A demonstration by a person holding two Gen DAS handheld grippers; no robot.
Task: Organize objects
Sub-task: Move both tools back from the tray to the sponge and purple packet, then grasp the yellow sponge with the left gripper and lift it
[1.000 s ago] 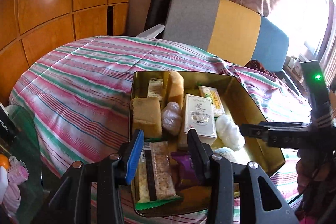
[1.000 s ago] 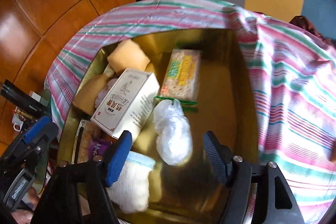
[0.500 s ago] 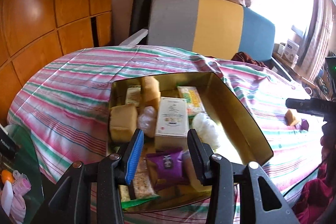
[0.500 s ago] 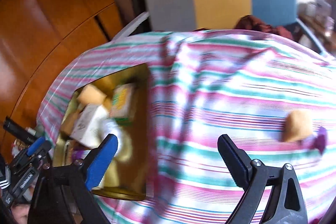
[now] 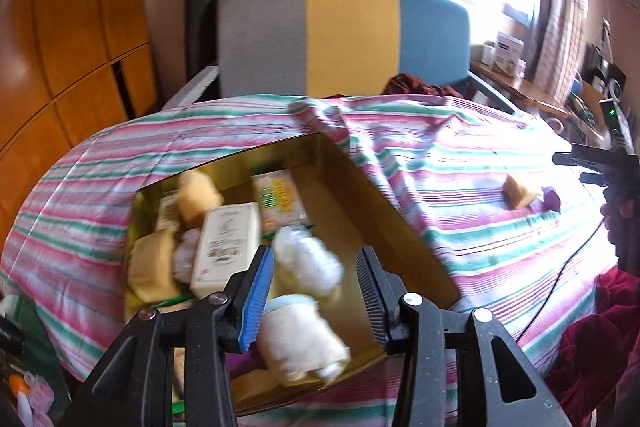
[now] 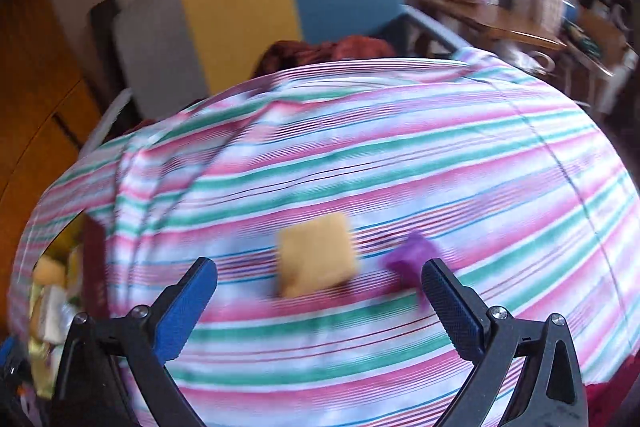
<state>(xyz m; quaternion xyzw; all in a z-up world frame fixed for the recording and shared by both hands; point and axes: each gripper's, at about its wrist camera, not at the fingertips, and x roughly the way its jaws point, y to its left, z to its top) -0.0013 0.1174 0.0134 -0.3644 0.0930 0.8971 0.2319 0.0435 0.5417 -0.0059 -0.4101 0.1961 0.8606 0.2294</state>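
A gold tin (image 5: pixel 384 211) on the striped cloth holds several items: a white carton (image 5: pixel 226 247), yellow sponges (image 5: pixel 154 267), a white wrapped bundle (image 5: pixel 308 259) and a cream roll (image 5: pixel 300 339). My left gripper (image 5: pixel 314 295) is open and empty above the tin's near end. My right gripper (image 6: pixel 318 307) is open wide and empty over the cloth, just short of a yellow sponge (image 6: pixel 318 259) and a purple wrapper (image 6: pixel 412 255). Both also show in the left wrist view, the sponge (image 5: pixel 520 191) beside the wrapper (image 5: pixel 551 199). The tin's edge (image 6: pixel 92 247) shows at the left of the right wrist view.
A grey, yellow and blue chair back (image 5: pixel 344 39) stands behind the table. Dark red cloth (image 5: pixel 420 87) lies on its seat. Wooden panels (image 5: pixel 72 47) are at the left. A cluttered side desk (image 5: pixel 520 83) is at the right by the window.
My right gripper has left the tin and swung right over the cloth to the loose sponge and wrapper. My left gripper has drifted right over the tin. Both stayed open.
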